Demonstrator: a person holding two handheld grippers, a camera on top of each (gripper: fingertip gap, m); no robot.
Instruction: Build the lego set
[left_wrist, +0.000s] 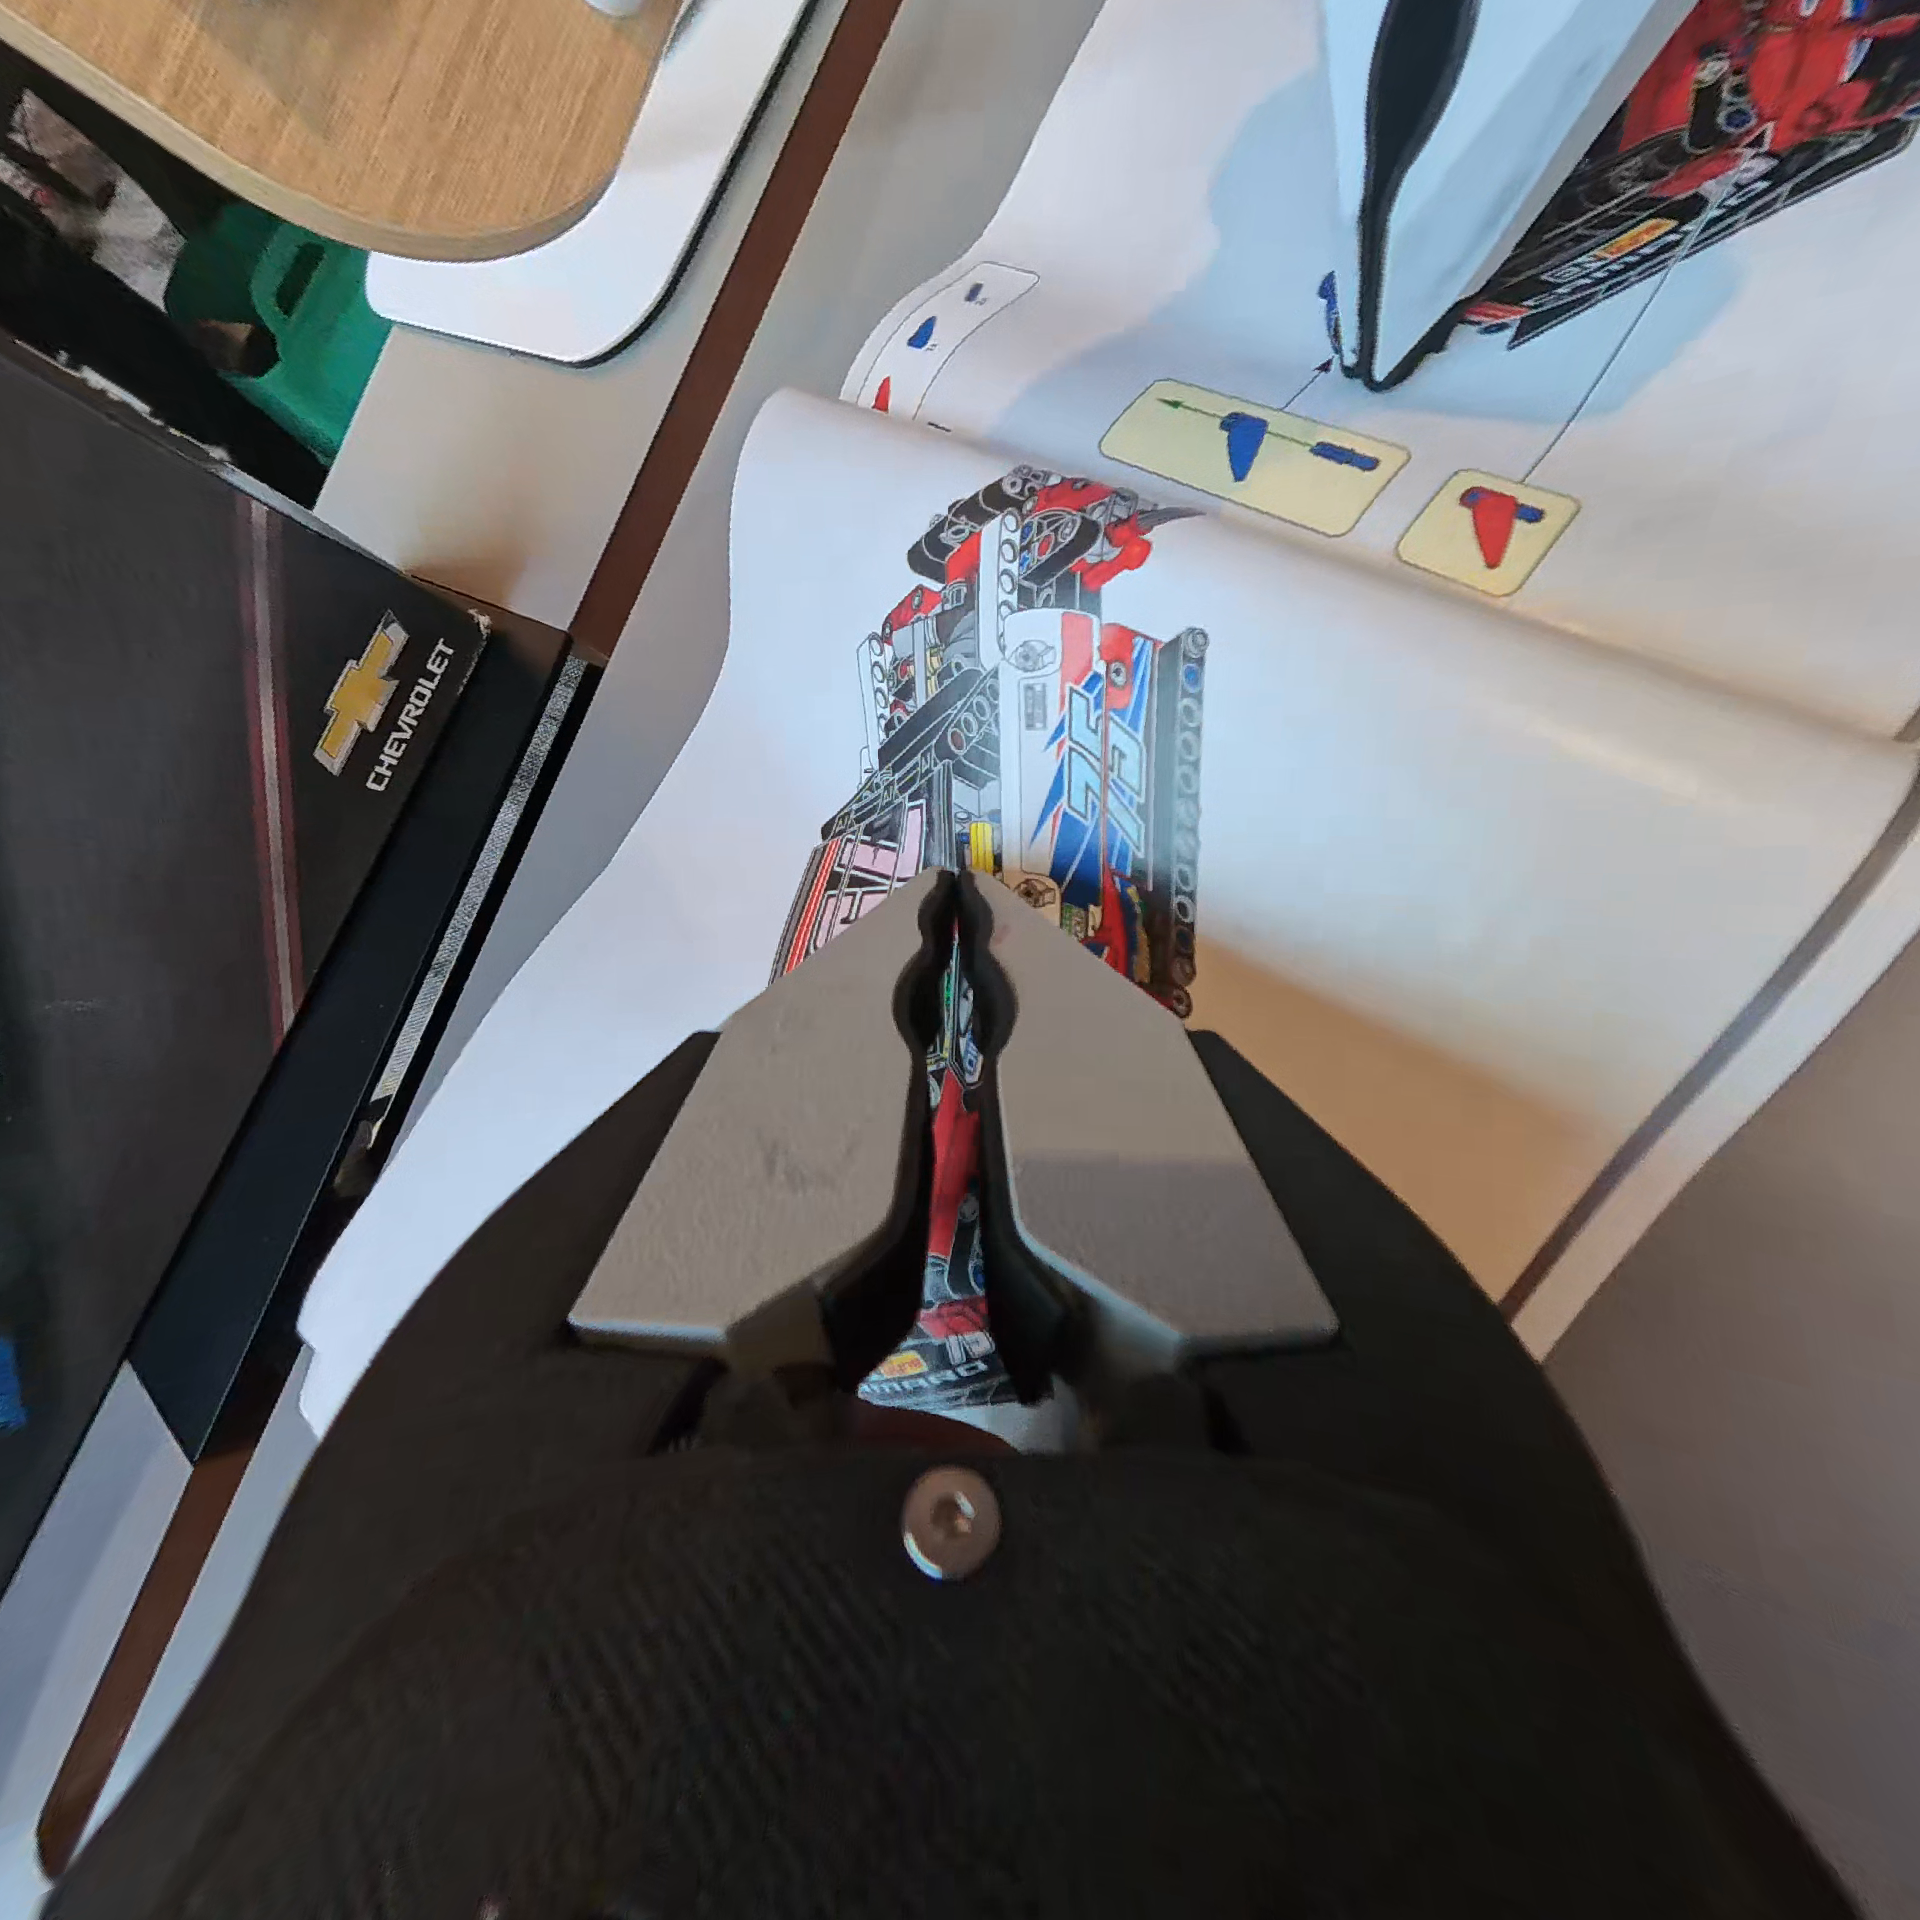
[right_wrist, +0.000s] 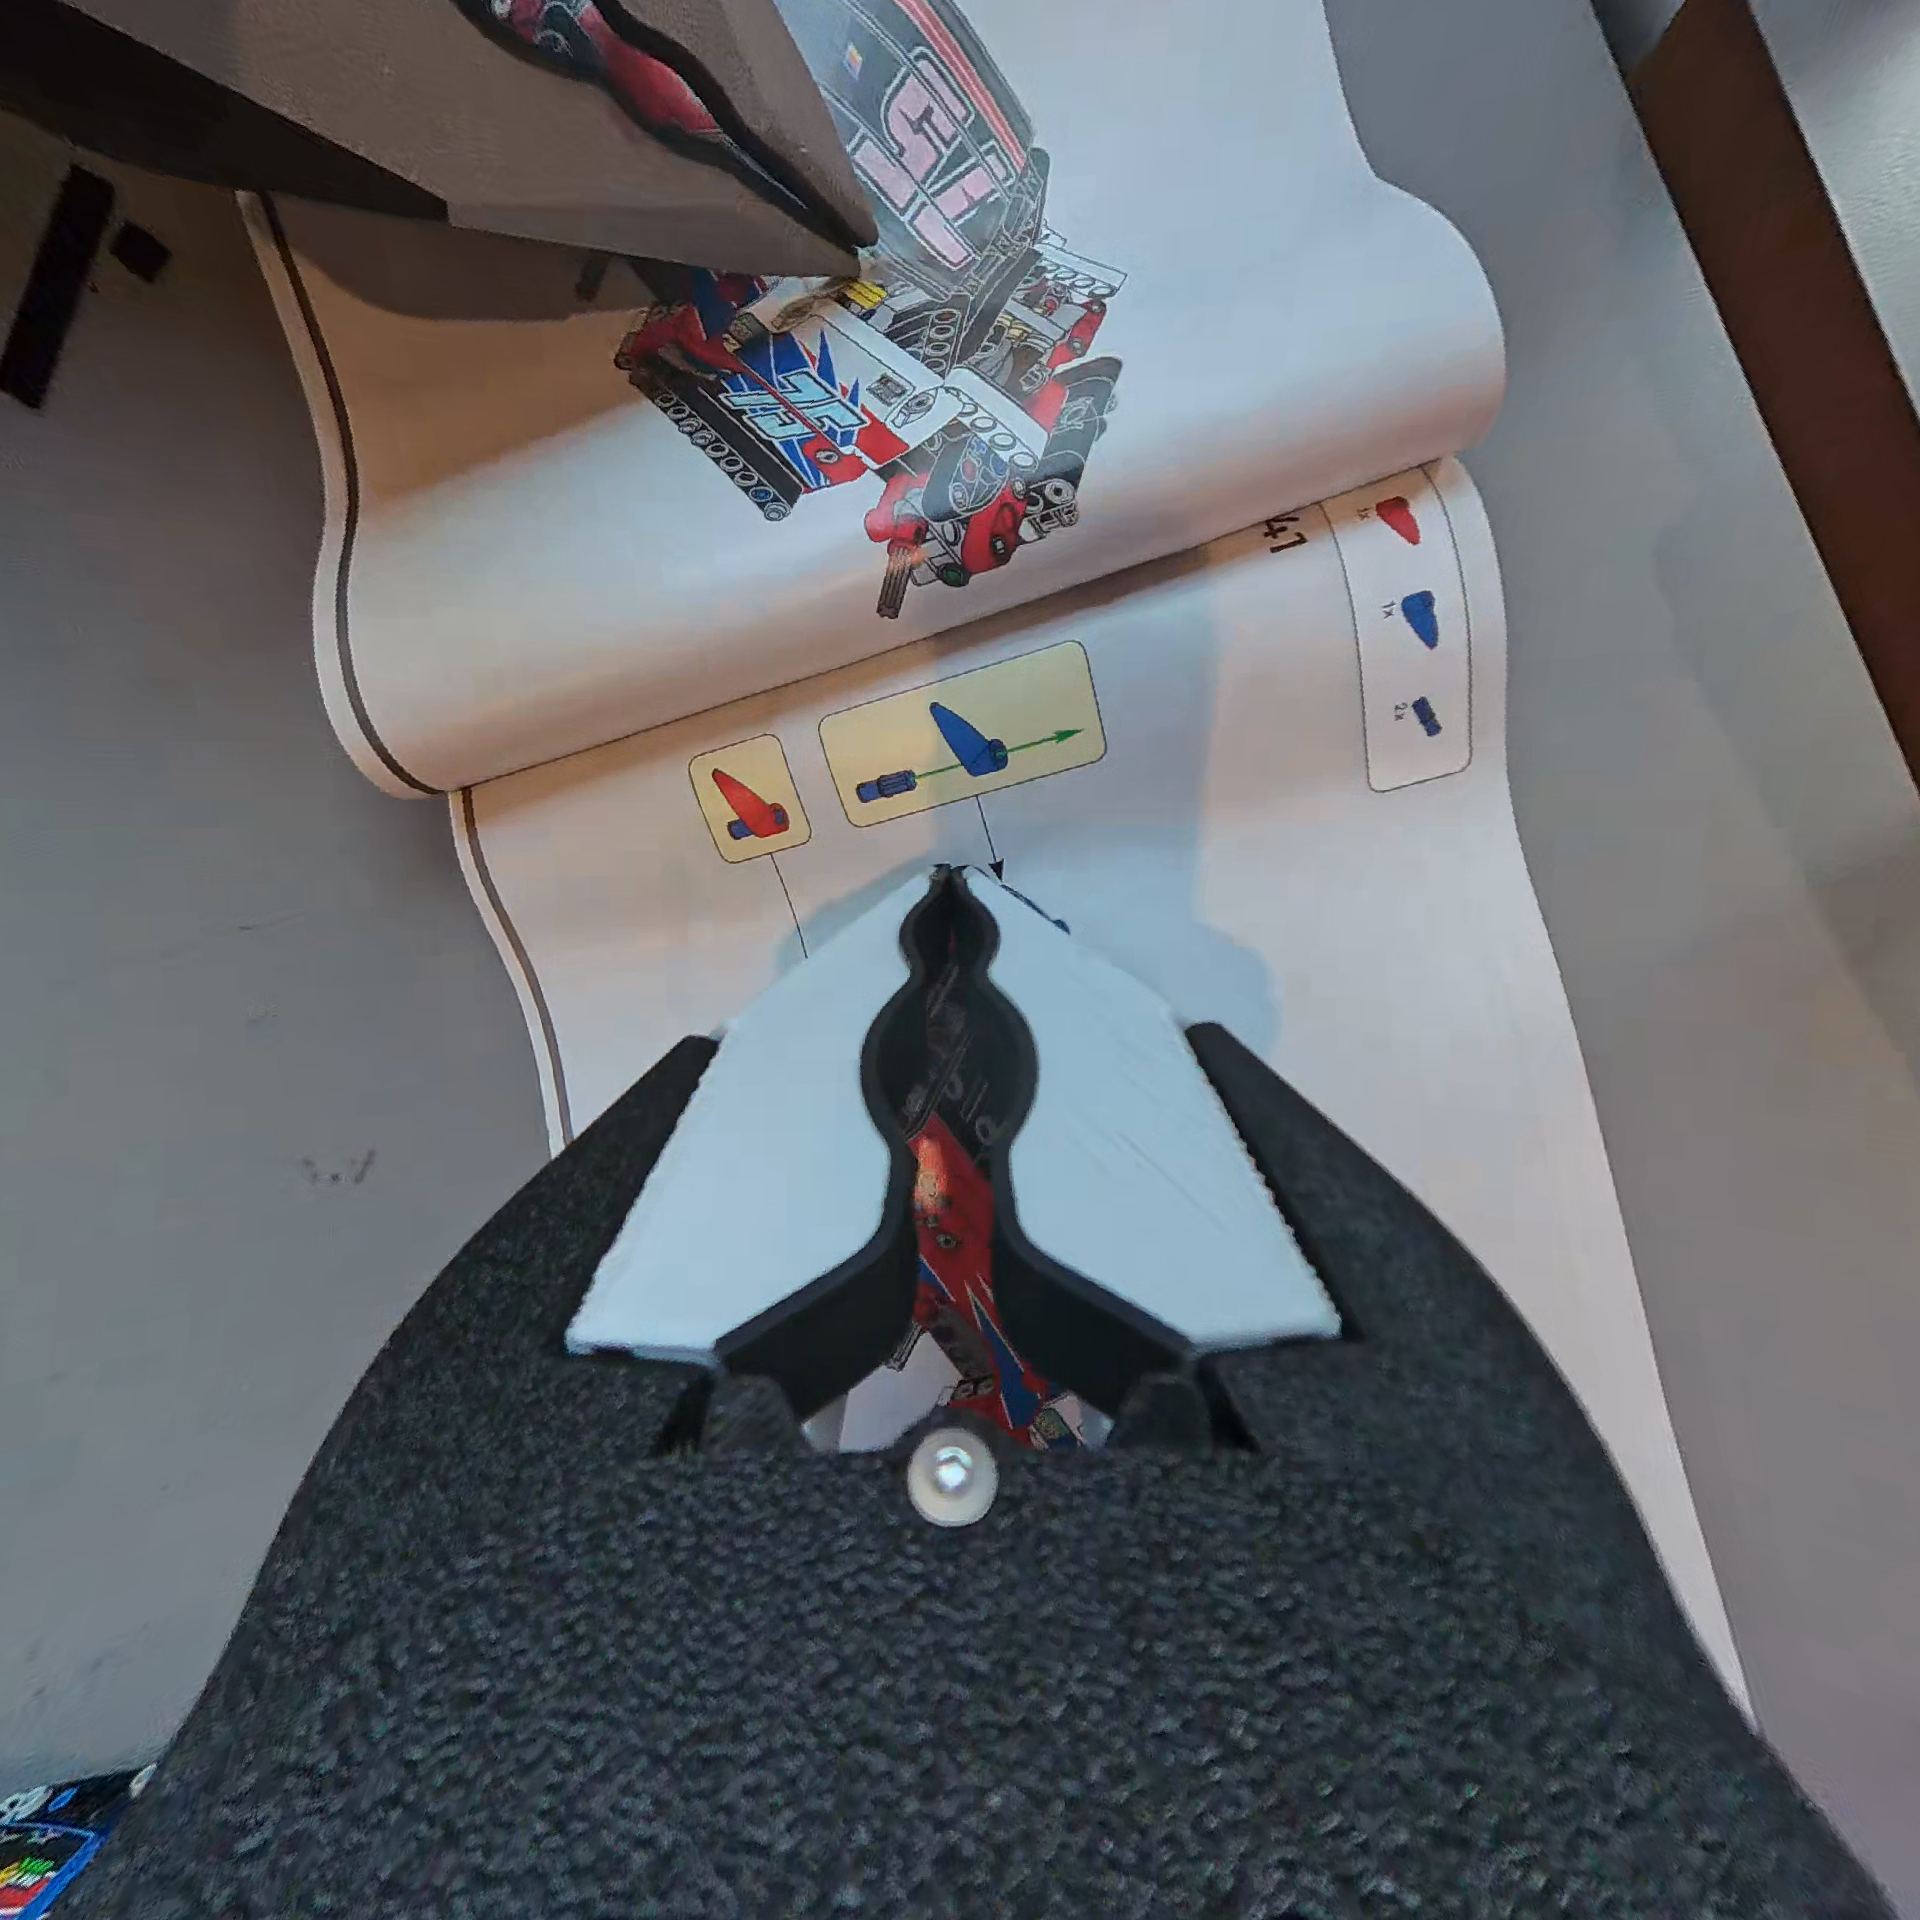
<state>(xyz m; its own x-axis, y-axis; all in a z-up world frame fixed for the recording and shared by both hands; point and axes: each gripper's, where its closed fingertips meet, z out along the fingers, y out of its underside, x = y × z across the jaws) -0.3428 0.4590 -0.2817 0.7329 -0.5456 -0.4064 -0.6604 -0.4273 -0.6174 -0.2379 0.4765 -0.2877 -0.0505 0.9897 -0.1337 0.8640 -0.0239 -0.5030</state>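
The open instruction booklet (left_wrist: 1403, 790) lies on the pale table, showing a printed red, white and blue car and small part drawings. My left gripper (left_wrist: 956, 881) is shut, its tips over the printed car on the near page. My right gripper (right_wrist: 951, 873) is shut, its tips down on the other page of the booklet (right_wrist: 1299, 1039), just below the yellow part boxes. The right gripper also shows in the left wrist view (left_wrist: 1369, 376), and the left gripper shows in the right wrist view (right_wrist: 860, 258). I see no loose bricks.
A black box (left_wrist: 208, 810) lies left of the booklet. Behind it are a wooden board (left_wrist: 364, 114), a green object (left_wrist: 301, 301) and a white mat (left_wrist: 582, 281). A brown strip (left_wrist: 717, 384) runs along the booklet. A colourful sheet (right_wrist: 42, 1849) peeks in at the bottom left. One gripper's finger ends stand about 11 cm off the other's.
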